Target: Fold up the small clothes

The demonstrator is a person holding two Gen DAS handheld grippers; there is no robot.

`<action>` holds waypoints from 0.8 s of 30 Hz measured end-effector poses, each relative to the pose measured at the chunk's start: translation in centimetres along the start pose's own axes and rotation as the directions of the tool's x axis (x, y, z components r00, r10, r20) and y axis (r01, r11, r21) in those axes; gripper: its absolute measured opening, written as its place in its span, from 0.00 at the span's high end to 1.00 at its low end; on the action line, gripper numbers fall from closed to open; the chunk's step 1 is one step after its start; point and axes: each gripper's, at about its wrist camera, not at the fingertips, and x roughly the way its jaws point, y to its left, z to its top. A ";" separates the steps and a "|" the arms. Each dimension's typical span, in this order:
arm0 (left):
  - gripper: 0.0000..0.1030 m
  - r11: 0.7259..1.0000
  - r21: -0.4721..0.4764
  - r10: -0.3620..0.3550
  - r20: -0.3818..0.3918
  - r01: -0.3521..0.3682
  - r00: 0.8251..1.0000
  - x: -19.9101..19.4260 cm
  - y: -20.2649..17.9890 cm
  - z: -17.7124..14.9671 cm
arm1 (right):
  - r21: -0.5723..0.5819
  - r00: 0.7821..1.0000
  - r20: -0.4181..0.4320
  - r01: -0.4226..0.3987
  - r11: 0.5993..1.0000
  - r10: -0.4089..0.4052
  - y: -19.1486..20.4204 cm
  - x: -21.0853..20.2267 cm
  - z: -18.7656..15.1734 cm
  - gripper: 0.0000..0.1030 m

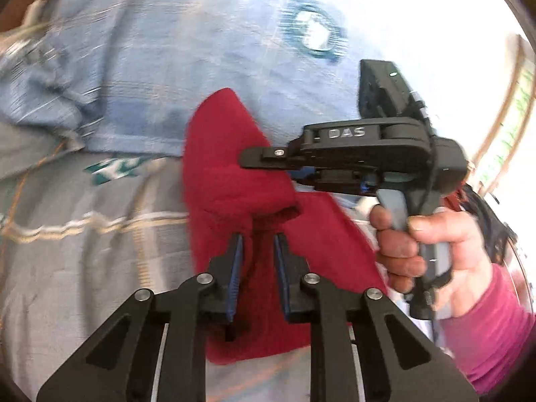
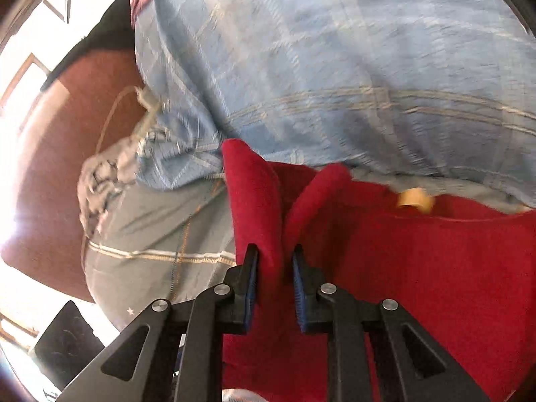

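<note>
Red fleece, a small garment (image 1: 231, 167), fills the middle of the left wrist view, lying on a blue plaid bedspread (image 1: 150, 67) with a round teal mark near its far edge. The left gripper (image 1: 257, 244) has its blue-padded fingers set narrowly on either side of a raised ridge of the cloth; whether the pads actually pinch it I cannot tell for certain, but cloth stands between them. Across from it the right gripper (image 1: 254, 159) comes in sideways, held by the person's right hand (image 1: 432, 251) in a pink sleeve, its fingertip end lying against a lifted fold of the garment. Blur suggests both tools are in motion.

From the right wrist view the red garment (image 2: 418, 268) spreads toward the near right of the bedspread (image 2: 335, 67), with a small tan label (image 2: 415, 201) near its far hem. The right gripper (image 2: 275, 258) is nearly closed around an upright flap of fleece that rises between the pads. A brown surface (image 2: 67, 134) shows beyond the bedspread's left edge.

My reading is that a fold is under way, with both tools carrying one edge of the garment. Next, the held edge likely needs to travel over the flat part and land aligned with the opposite hem before either grip loosens.
</note>
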 end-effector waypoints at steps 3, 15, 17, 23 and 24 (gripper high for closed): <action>0.84 0.994 0.078 -0.069 -0.029 0.071 0.997 1.4 -4.1 0.7 | 0.031 0.999 0.047 -0.005 1.000 0.004 -2.4 -3.2 0.0 0.82; 0.79 0.964 0.166 -0.179 -0.166 0.206 0.970 5.8 -11.6 -1.0 | 0.315 0.981 0.134 0.095 0.944 -0.143 -18.0 -10.2 -4.6 0.99; 0.64 0.963 0.183 -0.171 -0.161 0.200 0.972 4.5 -11.0 -0.8 | 0.372 0.979 0.153 0.071 0.925 -0.137 -19.5 -10.4 -5.4 0.92; 0.57 0.968 0.248 -0.014 -0.112 0.041 0.994 3.1 -7.0 -0.9 | 0.291 0.977 0.209 -0.097 0.952 0.036 -15.6 -11.6 -6.0 0.27; 0.57 0.970 0.242 -0.003 -0.120 0.032 0.993 3.3 -6.4 -1.2 | 0.269 0.979 0.199 -0.107 0.957 0.054 -14.7 -11.2 -5.9 0.27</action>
